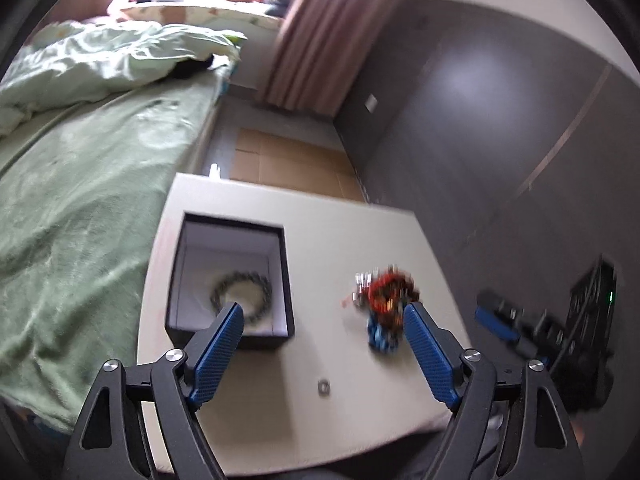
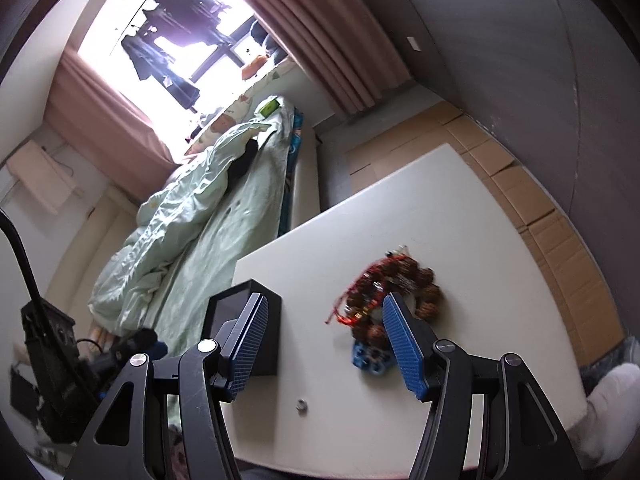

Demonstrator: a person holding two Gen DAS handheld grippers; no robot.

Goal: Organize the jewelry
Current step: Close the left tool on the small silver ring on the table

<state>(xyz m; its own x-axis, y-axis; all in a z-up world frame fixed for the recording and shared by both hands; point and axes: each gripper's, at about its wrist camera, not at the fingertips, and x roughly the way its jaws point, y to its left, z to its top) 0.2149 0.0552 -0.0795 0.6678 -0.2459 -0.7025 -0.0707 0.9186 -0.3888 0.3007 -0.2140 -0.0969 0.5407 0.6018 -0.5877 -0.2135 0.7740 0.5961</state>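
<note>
An open black box (image 1: 230, 280) with a white lining stands on the white table (image 1: 340, 232); a dark beaded bracelet (image 1: 242, 292) lies inside it. A heap of red, brown and blue bead jewelry (image 1: 384, 308) lies to its right. A small silver ring (image 1: 323, 386) lies near the front edge. My left gripper (image 1: 323, 320) is open and empty above the table, between box and heap. In the right wrist view my right gripper (image 2: 323, 320) is open and empty, with the box (image 2: 244, 332) at its left finger and the heap (image 2: 390, 300) behind its right finger. The ring (image 2: 301, 404) lies below.
A bed with green bedding (image 1: 80, 184) runs along the table's left side. Flattened cardboard (image 1: 292, 164) covers the floor beyond the table. A grey wall (image 1: 500, 120) stands on the right. The other gripper (image 1: 516, 328) shows at the table's right edge.
</note>
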